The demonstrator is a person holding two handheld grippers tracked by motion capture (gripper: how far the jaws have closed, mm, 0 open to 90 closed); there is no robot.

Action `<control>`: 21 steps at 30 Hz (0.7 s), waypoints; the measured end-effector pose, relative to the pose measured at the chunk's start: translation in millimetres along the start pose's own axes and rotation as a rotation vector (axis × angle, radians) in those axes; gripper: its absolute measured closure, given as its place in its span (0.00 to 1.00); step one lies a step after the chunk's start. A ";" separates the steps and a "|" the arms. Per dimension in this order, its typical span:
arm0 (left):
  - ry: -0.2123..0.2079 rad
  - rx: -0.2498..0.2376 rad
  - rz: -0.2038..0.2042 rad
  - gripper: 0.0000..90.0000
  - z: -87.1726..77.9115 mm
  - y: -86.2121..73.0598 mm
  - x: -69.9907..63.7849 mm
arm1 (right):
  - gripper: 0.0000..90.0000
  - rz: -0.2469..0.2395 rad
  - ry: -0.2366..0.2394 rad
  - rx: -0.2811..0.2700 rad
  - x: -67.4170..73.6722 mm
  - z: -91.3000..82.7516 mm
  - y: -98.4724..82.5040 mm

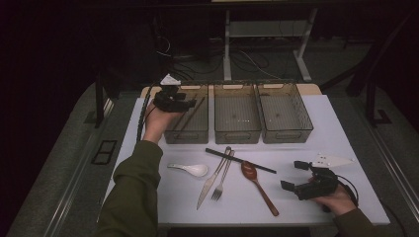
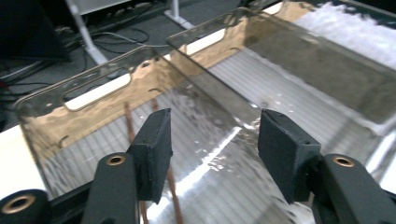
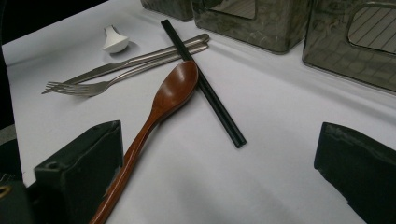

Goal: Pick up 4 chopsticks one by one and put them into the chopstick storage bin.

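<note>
This looks like a lab or recording room, not a home. A white table (image 1: 316,207) stands alone on grey floor in a dark room. Beyond its far edge, loose black cables (image 1: 247,61) trail over the floor around the white metal legs of a bench (image 1: 227,44). Cutlery is laid out in front of three identical smoked-plastic bins (image 1: 237,118) along the far edge.

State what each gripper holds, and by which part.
Nothing is held. The left gripper is open above the left bin; the right gripper is open over the table.
</note>
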State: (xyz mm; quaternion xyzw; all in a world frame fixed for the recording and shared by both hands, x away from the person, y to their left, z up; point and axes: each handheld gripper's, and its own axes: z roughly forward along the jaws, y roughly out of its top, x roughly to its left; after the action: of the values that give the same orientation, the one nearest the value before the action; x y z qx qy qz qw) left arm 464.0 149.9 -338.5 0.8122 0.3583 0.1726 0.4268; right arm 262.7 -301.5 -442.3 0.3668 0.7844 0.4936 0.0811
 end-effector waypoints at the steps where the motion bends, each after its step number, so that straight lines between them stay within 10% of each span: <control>1: -0.010 -0.005 0.005 0.44 -2.0 -0.3 -1.7 | 0.01 0.000 0.000 0.001 0.0 -0.1 0.0; 21: -0.102 -0.030 0.063 0.26 -33.5 -50.7 -49.9 | 0.01 0.008 0.003 -0.003 -1.5 2.0 1.4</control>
State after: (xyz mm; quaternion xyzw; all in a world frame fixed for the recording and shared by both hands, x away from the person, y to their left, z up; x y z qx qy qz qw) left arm 388.1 151.8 -359.3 0.8243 0.3078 0.1496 0.4509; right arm 265.5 -300.7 -442.5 0.3692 0.7824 0.4954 0.0785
